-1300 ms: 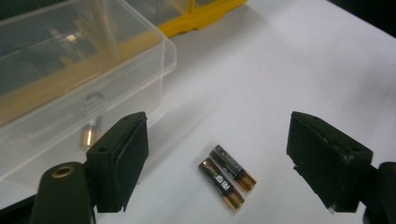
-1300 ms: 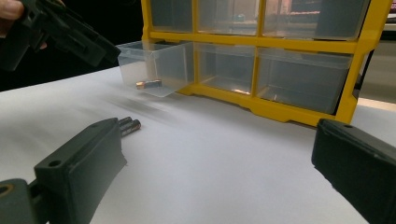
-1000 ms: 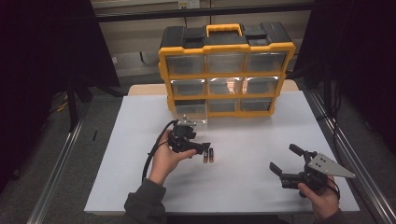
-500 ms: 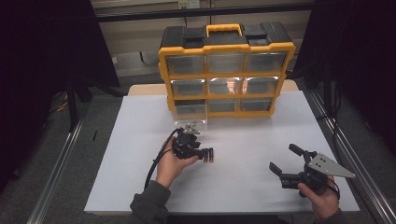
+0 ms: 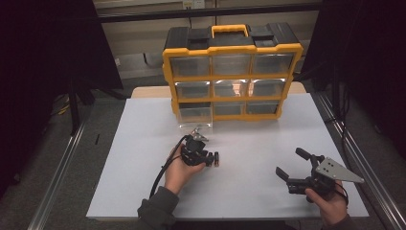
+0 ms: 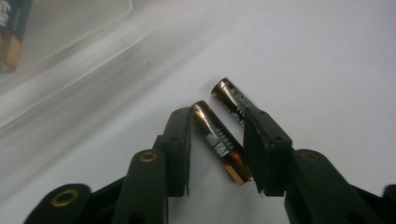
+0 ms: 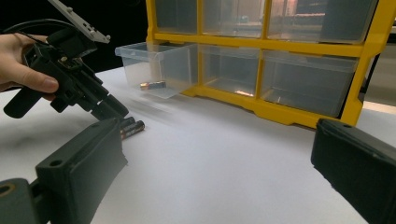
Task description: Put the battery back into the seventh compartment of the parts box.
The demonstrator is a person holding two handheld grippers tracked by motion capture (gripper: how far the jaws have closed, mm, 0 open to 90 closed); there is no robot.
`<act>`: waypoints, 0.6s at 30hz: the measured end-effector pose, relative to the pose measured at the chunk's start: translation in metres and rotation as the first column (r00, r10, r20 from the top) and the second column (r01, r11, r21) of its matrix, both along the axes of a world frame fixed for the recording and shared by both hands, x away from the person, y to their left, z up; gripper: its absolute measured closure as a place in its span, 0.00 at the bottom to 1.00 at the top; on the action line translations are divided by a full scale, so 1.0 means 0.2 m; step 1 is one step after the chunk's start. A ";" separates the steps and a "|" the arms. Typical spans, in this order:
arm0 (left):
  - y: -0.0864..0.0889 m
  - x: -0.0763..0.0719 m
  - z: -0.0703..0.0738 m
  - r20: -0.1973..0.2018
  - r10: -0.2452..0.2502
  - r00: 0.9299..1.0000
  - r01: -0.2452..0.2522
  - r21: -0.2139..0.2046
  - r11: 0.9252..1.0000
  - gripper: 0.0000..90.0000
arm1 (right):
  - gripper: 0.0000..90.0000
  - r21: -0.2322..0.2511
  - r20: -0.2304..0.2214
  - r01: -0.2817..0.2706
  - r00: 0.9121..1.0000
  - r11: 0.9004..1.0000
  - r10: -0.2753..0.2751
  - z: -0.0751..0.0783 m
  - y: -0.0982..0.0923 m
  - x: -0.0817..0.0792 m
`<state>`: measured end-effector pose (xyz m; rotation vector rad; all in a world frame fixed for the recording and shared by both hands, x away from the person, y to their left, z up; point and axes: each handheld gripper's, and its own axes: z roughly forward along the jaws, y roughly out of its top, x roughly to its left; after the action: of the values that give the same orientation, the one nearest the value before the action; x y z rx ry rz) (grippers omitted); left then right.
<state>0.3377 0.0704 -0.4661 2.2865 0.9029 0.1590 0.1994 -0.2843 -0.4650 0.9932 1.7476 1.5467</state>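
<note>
— High view first?
— Left gripper (image 5: 210, 158) in the left hand (image 5: 181, 167), low on the white table (image 5: 143, 143), near the middle. Jaws just closing in, narrow now, around the batteries (image 5: 215, 158) lying on the table just right of that hand. Right gripper (image 5: 292, 165) at the near right, well apart, jaws spread wide, nothing between them. Yellow organizer (image 5: 232, 72) at the far edge, its bottom-left clear drawer (image 5: 195, 116) pulled out toward the batteries.

— Left gripper view?
— Two batteries side by side on the table. Nearer battery (image 6: 219, 142) between the two black jaws, slanted, gold end toward the camera. Second battery (image 6: 232, 100) just beyond, partly behind the right-hand jaw. Cannot tell whether the jaws already press on the nearer one. Edge of the drawer (image 6: 70, 70) at the upper left, one more battery (image 6: 11, 37) inside it.

— Right gripper view?
— Own jaws wide apart at the bottom corners, empty. Left gripper (image 7: 109, 109) at the far left, tips down over the batteries (image 7: 131, 128). Drawer (image 7: 159, 70) open behind, a battery (image 7: 152, 85) lying in it. Organizer (image 7: 280, 56) across the back.
</note>
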 end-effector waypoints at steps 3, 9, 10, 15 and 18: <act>0.01 0.00 -0.02 -0.007 0.005 1.000 -0.005 0.022 1.000 0.74 | 0.02 -0.001 0.001 -0.004 1.000 1.000 0.004 0.00 0.00 0.00; 0.02 0.01 -0.03 -0.013 0.036 0.999 -0.035 0.019 0.999 0.85 | 0.02 0.000 -0.003 -0.006 1.000 1.000 0.006 0.00 0.00 0.00; 0.02 0.01 -0.02 -0.020 0.036 0.999 -0.036 0.019 0.999 0.86 | 0.02 0.002 -0.002 -0.001 1.000 1.000 0.001 0.00 0.00 0.00; 0.03 0.02 -0.02 -0.042 0.051 0.998 -0.051 0.002 0.999 0.86 | 0.02 0.010 -0.001 0.001 1.000 1.000 -0.001 0.00 0.00 0.00; 0.03 0.03 -0.01 -0.063 0.052 0.997 -0.053 -0.004 0.999 0.86 | 0.02 0.000 0.001 -0.002 1.000 1.000 0.002 0.00 0.00 0.00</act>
<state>0.3435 0.0773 -0.4677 2.2752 0.9948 0.1081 0.1994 -0.2848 -0.4648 0.9910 1.7487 1.5486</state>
